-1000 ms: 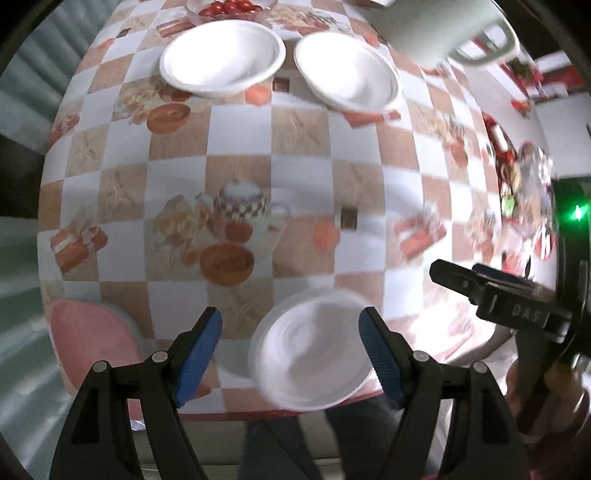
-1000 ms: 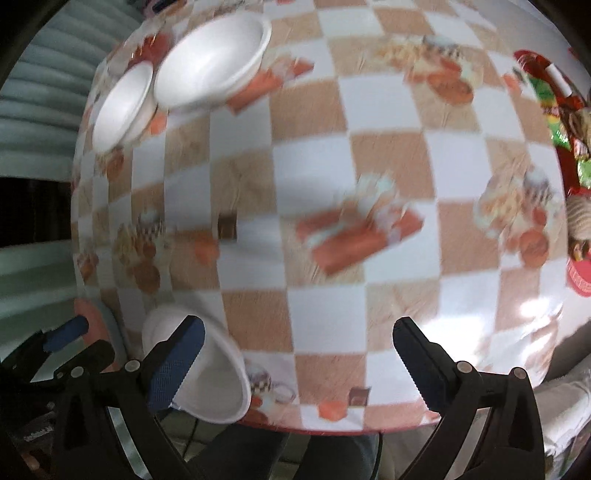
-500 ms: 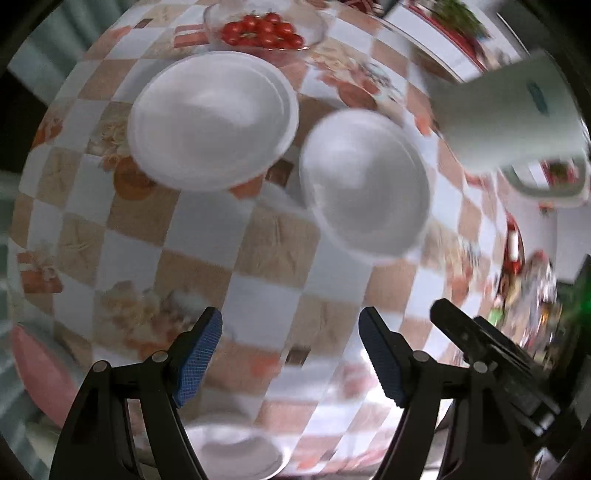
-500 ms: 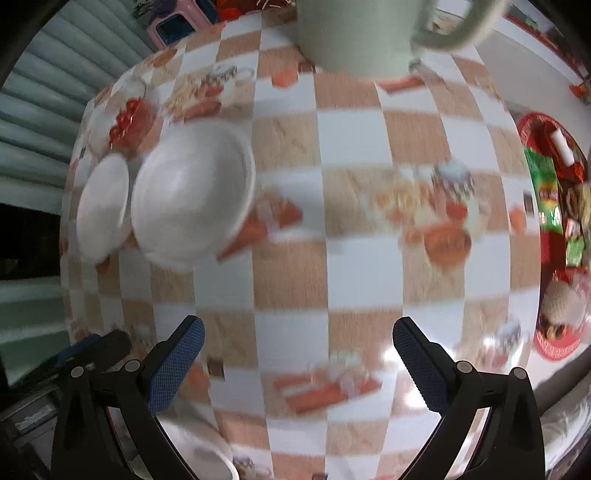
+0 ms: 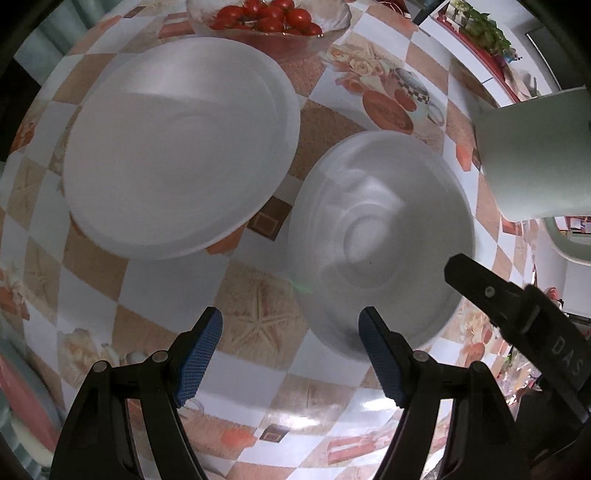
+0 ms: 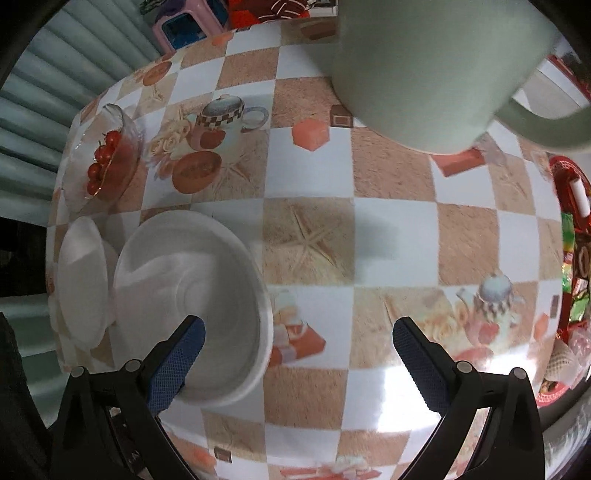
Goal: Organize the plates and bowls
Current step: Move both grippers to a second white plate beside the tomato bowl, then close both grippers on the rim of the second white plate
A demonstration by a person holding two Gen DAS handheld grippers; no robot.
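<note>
Both tools have swung from the near bowl to the far pair. My left tool [image 5: 290, 352], jaws apart and empty, hangs beside the smaller bowl [image 5: 380, 243]; the right tool [image 6: 297, 349] gapes too. It looks light, thin-walled (foam, I'd guess): pinch its rim gently.

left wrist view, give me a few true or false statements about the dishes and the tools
1. Two white dishes lie side by side on the checked tablecloth. True: a plate and a bowl.
2. The left tool grips the plate. False: it is open and holds nothing.
3. The glass bowl holds tomatoes. True.
4. The bowl is stacked on the plate. False: they lie apart.
5. The right tool is shut on the mug. False: it is open, away from the mug.
</note>
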